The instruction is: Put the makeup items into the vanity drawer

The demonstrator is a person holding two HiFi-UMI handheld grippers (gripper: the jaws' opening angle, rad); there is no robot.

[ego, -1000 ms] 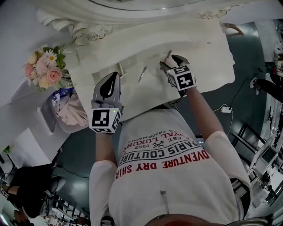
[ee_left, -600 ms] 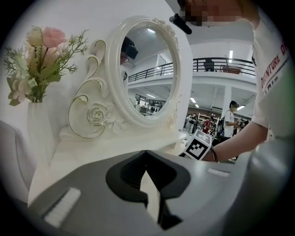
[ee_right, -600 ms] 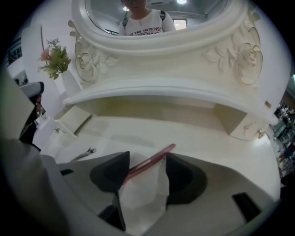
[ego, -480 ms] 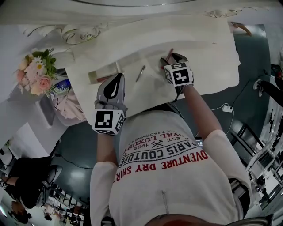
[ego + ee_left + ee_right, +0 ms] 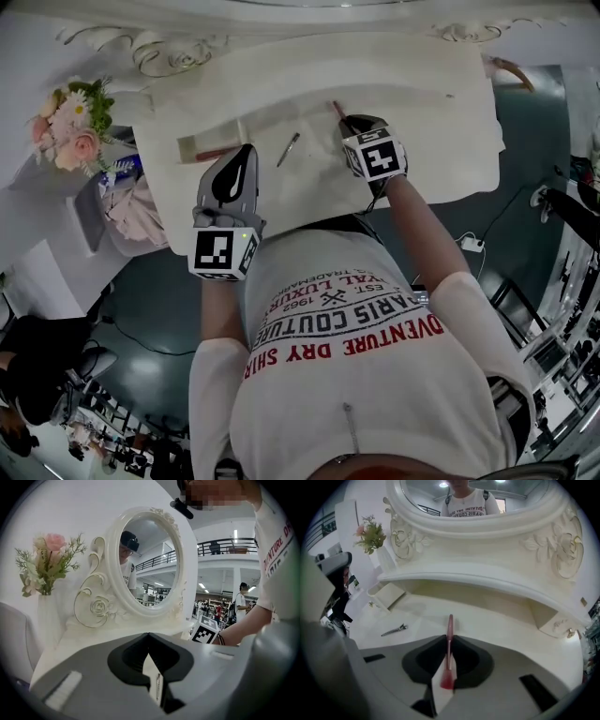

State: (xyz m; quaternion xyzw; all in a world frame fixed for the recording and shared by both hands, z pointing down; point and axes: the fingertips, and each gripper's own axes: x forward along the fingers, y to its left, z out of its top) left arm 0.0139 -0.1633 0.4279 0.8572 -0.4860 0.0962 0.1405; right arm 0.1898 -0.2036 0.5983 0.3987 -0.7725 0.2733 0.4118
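On the cream vanity top (image 5: 422,103), my right gripper (image 5: 349,125) has its jaws closing on a thin pink makeup pencil (image 5: 337,110). In the right gripper view the pencil (image 5: 449,627) stands pinched between the pads of that gripper (image 5: 449,644) and pokes out ahead. A silver clip-like item (image 5: 288,149) lies loose on the top, left of it. The open drawer (image 5: 202,142) sits at the far left with something reddish inside. My left gripper (image 5: 246,155) hovers near the front edge; its jaws (image 5: 149,644) are together with nothing in them.
An ornate oval mirror (image 5: 145,559) stands at the back of the vanity. A vase of pink flowers (image 5: 70,122) is at the left. A small right-hand drawer with a knob (image 5: 557,624) sits under the shelf. A cable and plug (image 5: 466,242) lie on the floor.
The right gripper's jaws have come together round the pink pencil, which lay just ahead of them before. The left gripper has stayed near the front edge.
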